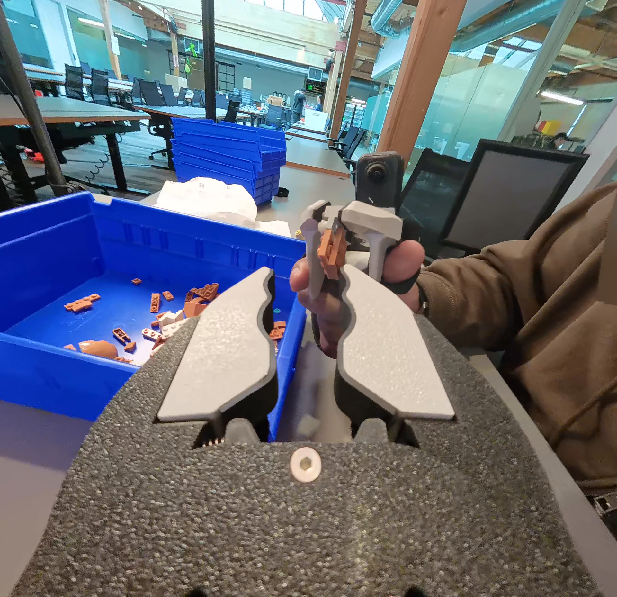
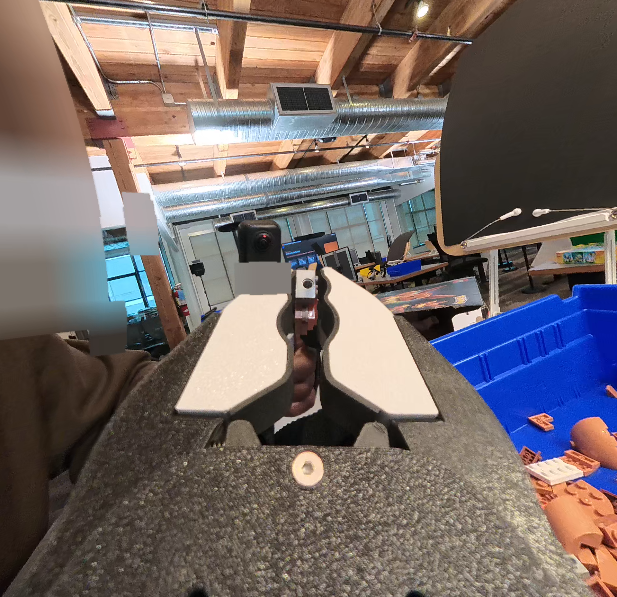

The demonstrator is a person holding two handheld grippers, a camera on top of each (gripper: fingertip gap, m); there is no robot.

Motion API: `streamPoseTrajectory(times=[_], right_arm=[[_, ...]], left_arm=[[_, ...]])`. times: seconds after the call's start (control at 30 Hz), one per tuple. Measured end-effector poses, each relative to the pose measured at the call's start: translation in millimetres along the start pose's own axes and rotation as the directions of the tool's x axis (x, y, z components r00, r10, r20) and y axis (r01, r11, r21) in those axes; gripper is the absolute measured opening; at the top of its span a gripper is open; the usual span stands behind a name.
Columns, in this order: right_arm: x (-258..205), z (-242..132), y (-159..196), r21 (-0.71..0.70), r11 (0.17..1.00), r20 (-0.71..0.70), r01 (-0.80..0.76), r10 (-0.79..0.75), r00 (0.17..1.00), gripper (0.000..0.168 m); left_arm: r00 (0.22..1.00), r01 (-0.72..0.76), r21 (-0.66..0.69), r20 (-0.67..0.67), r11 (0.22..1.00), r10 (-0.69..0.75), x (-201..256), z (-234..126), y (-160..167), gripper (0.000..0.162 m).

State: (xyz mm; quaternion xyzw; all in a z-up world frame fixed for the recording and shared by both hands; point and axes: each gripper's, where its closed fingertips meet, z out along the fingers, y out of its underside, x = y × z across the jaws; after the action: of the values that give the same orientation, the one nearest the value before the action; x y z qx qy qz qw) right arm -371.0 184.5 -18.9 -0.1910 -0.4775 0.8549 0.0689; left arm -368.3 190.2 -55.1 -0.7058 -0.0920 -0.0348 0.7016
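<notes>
We see a small orange brick assembly (image 1: 330,252) held up in the air to the right of the blue bin (image 1: 200,243), pinched between the grey fingers of our right claw (image 1: 329,273). That claw is closed down on the piece, and a bare hand (image 1: 397,267) in a brown sleeve (image 1: 521,280) grips its handle. In the right wrist view the same brick assembly (image 2: 305,313) sits in the narrow gap between the two white finger plates, whose tips stand close together around it.

Our left claw (image 1: 307,277) hangs just in front of the held piece, its fingers parted with a clear gap between them and nothing gripped. Its tips point toward the right claw and lie very near it; we cannot tell whether they touch.

The blue bin rests on the grey tabletop (image 1: 317,180), to the left of both claws. Loose orange bricks (image 1: 81,302) lie scattered over its floor, with a white plate (image 2: 554,470) and a rounded orange shell piece (image 1: 98,348) among them.

Behind the bin lies crumpled white plastic (image 1: 207,197), and farther back a stack of empty blue bins (image 1: 230,156). A dark monitor (image 1: 514,193) stands to the right. A black camera (image 1: 379,176) rises above the right claw.
</notes>
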Motion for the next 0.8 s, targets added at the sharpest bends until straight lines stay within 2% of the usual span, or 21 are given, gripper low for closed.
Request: streamPoseTrajectory(times=[0.43,0.8], right_arm=[[-3,0,-3,0.036,0.999,0.012,-0.019,0.019,1.000,0.011],[-5,0,-7,0.072,0.995,0.024,-0.063,0.062,0.998,0.011]], left_arm=[[0.994,-0.104,0.012,0.031,0.994,0.104,2,-1,-4,0.039],[0.994,-0.065,0.031,-0.081,0.997,0.067,20,6,1,0.038]])
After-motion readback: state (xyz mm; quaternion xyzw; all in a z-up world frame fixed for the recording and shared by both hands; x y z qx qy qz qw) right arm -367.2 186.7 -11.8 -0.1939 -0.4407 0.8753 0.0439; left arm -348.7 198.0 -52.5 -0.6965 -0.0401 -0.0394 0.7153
